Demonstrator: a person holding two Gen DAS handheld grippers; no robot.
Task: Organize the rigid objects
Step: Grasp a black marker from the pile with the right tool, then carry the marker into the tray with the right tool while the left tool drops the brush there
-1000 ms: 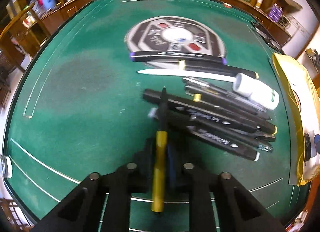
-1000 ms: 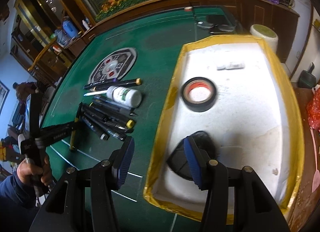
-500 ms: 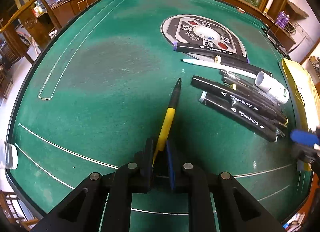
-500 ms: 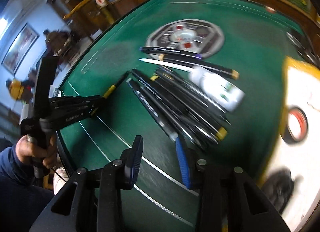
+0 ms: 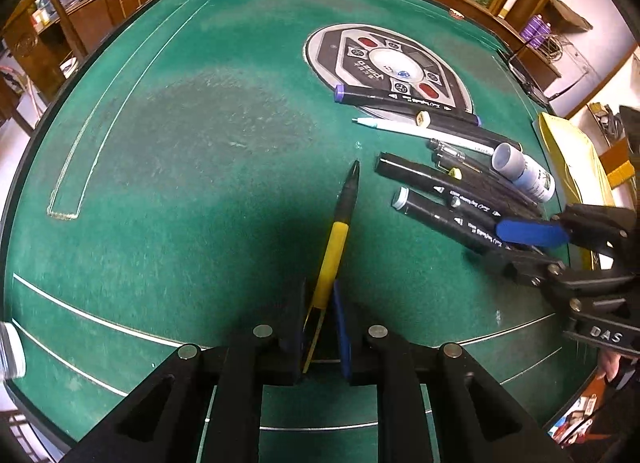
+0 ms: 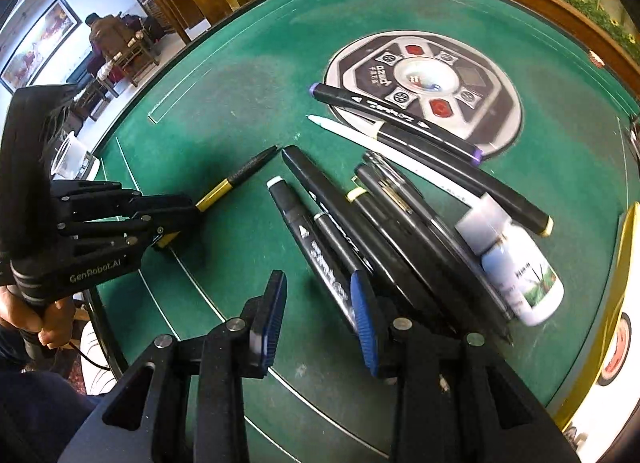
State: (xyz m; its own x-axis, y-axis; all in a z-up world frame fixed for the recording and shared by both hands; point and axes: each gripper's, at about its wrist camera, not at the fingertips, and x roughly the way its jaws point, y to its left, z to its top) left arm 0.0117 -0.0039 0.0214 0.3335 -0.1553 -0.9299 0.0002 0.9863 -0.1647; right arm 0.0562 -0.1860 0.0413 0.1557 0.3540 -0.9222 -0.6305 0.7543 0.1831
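Nearest, left gripper [image 5: 322, 323]: fingers narrow, clamped on the yellow rear of a yellow-and-black pen [image 5: 336, 239], whose black tip points to about 1 o'clock over the green felt table [image 5: 180, 151], clear of the pile. Right gripper [image 6: 316, 319]: jaws have just been closing, stand at a moderate gap, nothing between them; the right pad rests against or just over the nearest black marker [image 6: 308, 239], contact cannot be told. Step in hand, by judgement: taking the next pen from the marker pile [image 6: 400, 231]. To do it well, straddle one barrel only, at mid-length, and lift straight so neighbours do not roll; keep the left pen level and away. Farther, at 1 to 2 o'clock of the right gripper: a small white bottle [image 6: 516, 267] lying on its side against the pens, grey cap toward the pile. Beyond, at 12 o'clock: a purple-capped marker [image 6: 396, 119] and a white pen [image 6: 360, 135] across the round grey centre panel [image 6: 424, 79]. Container: yellow-rimmed white tray [image 6: 624, 247] at 3 o'clock, mostly out of frame; a tape roll [image 6: 618, 347] lies in it, other contents unseen.
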